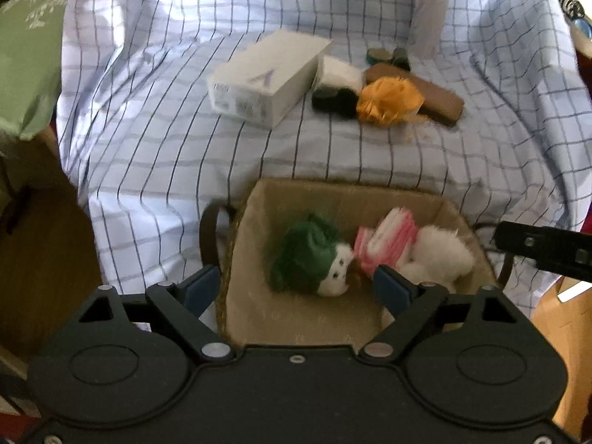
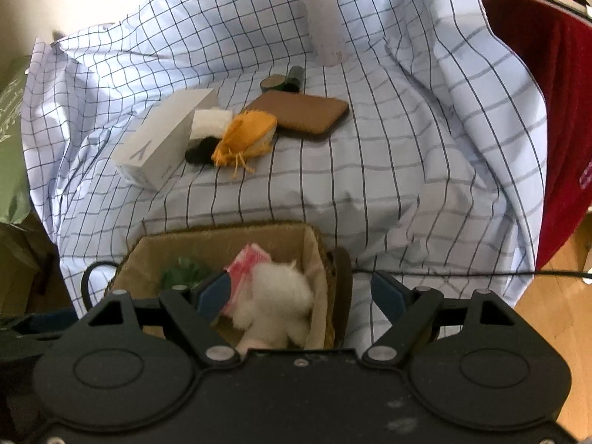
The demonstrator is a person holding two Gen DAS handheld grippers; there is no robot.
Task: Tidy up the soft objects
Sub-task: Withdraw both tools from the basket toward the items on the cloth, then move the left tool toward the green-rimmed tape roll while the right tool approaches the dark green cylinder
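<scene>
1. Currently the left tool hangs tilted down over the basket, jaws spread wide with nothing gripped; its left finger sits outside the basket's rim.
2. Likewise the right tool tilts down over the basket's right side, jaws apart and empty.
3. Inside the basket lie a green-haired doll, a pink-and-white folded cloth and a white plush toy.
4. Farther back on the checked sheet, an orange pouch rests against a brown case, just beside a white box.
5. That box bears a pale "Y"-like mark; its smaller label print is too blurred to read.
6. Small dark items behind the case stay indistinct.
</scene>
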